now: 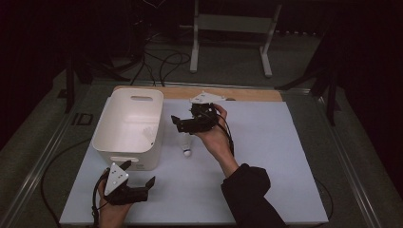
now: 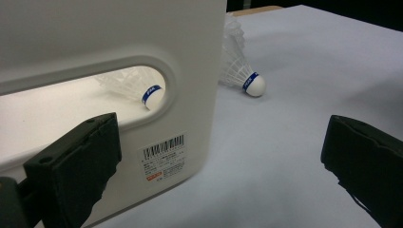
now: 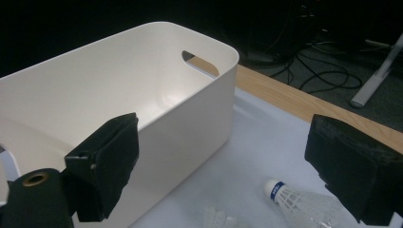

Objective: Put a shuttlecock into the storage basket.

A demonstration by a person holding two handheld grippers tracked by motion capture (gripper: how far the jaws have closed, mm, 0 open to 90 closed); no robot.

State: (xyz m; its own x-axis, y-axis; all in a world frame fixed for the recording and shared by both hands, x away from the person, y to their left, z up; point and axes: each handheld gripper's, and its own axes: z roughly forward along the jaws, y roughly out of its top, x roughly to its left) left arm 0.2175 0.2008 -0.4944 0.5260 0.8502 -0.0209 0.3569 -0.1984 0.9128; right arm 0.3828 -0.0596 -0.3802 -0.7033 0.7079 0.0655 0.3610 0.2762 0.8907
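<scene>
A: Right gripper (image 1: 177,122) hangs above the mat, jaws spread wide, nothing between them. Directly under it, at about 6 o'clock from the jaws, the shuttlecock (image 1: 186,146) lies on its side on the white sheet, just beside the bin's right wall.

B: Feathered-looking skirt, translucent white plastic mesh, rounded white cork tip with a blue band. In the left gripper view that shuttlecock (image 2: 242,71) has its tip pointing toward the camera, the skirt partly tucked behind the bin's corner.

A: And the bin (image 1: 110,124): smooth, glossy white plastic, rounded corners, an oval handle slot at each short end. A barcode sticker (image 2: 164,156) sits on the near end wall.

B: Through that near slot there's a second shuttlecock (image 2: 138,85) inside the bin, same blue band; most of its skirt is hidden by the wall.

A: Left gripper (image 1: 140,178) sits at 6 o'clock from the bin, jaws also wide apart and empty, its grey three-cornered plate on top. The pads (image 2: 78,171) look like matte black foam, a bit ragged at the edges.

B: In the right gripper view the shuttlecock (image 3: 299,202) is cut off at the bottom edge, behind the right jaw. Something pale near it is too blurred to tell.

A: Beyond the sheet, a strip of wooden tabletop (image 1: 247,93) at 12 o'clock; the background is too dark to read.
</scene>
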